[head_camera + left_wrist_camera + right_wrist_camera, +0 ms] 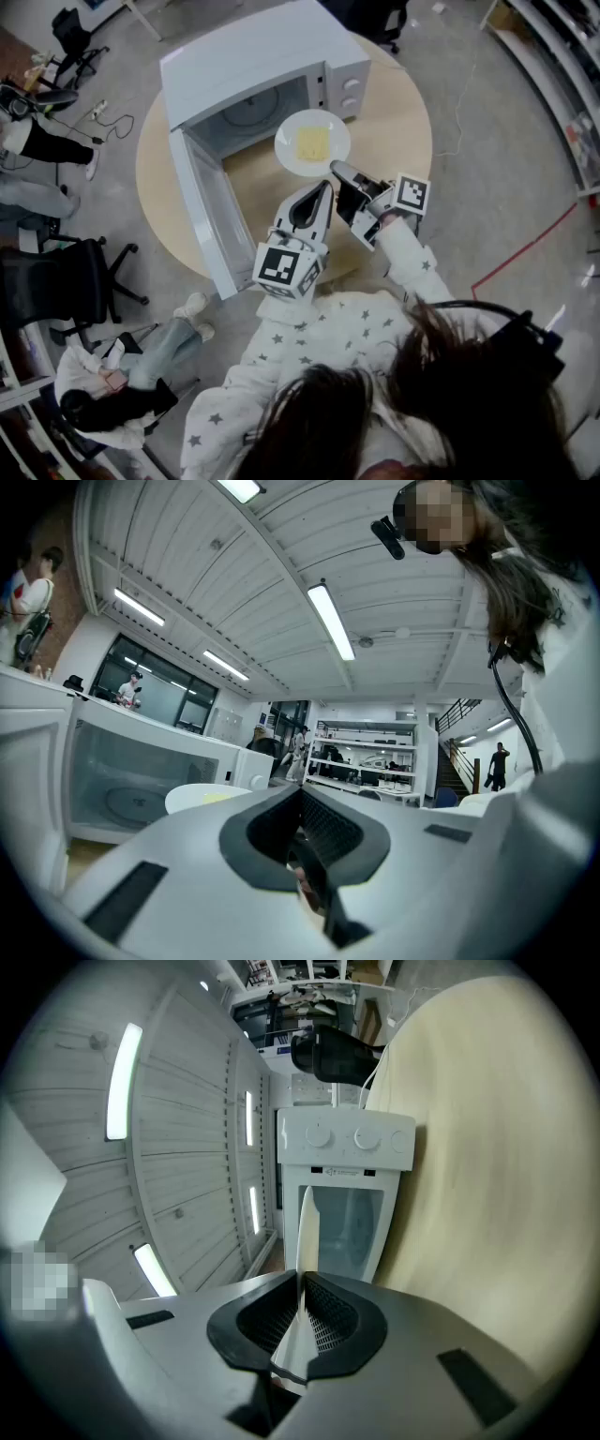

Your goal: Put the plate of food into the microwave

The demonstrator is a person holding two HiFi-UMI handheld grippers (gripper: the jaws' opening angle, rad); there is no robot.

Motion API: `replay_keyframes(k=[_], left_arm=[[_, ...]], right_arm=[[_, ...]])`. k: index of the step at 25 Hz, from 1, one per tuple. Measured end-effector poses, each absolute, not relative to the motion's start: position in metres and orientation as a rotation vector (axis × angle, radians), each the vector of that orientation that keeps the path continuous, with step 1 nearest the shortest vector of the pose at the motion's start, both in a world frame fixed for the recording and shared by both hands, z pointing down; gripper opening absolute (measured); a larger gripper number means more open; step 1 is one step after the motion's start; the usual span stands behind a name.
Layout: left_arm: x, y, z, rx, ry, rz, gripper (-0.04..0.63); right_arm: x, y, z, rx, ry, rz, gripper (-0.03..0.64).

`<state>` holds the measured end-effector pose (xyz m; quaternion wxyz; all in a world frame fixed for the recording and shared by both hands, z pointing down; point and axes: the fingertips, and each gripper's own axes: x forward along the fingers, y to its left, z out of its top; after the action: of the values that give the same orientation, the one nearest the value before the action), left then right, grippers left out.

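Note:
A white plate [312, 142] with a yellow slab of food hangs in front of the white microwave's [253, 56] cavity. The microwave's door [202, 211] is swung wide toward me on the left. My right gripper [341, 174] is shut on the plate's near rim. In the right gripper view the plate [305, 1232] shows edge-on between the pads of that gripper [302, 1312], with the microwave [345, 1147] behind it. My left gripper [322, 190] is below the plate, jaws together and holding nothing. Its own view shows the plate [211, 797] and the cavity [131, 771] beyond the closed jaws [302, 808].
The microwave stands on a round wooden table [403, 122]. A seated person [141, 366] and a black office chair [66, 281] are at the left on the floor. A red line [525, 248] crosses the floor at right, by shelving [562, 56].

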<state>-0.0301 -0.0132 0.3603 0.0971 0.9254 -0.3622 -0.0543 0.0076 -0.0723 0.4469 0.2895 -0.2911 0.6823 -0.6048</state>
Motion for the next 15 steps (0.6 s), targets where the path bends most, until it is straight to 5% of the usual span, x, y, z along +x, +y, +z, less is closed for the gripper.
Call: replay_keyframes(k=[15], left_arm=[[-0.068,-0.103,0.377,2.548,-1.494,-0.17,0.002]], right_arm=[[-0.006,-0.161,0.465,-0.649,1.99,-1.774,0.021]])
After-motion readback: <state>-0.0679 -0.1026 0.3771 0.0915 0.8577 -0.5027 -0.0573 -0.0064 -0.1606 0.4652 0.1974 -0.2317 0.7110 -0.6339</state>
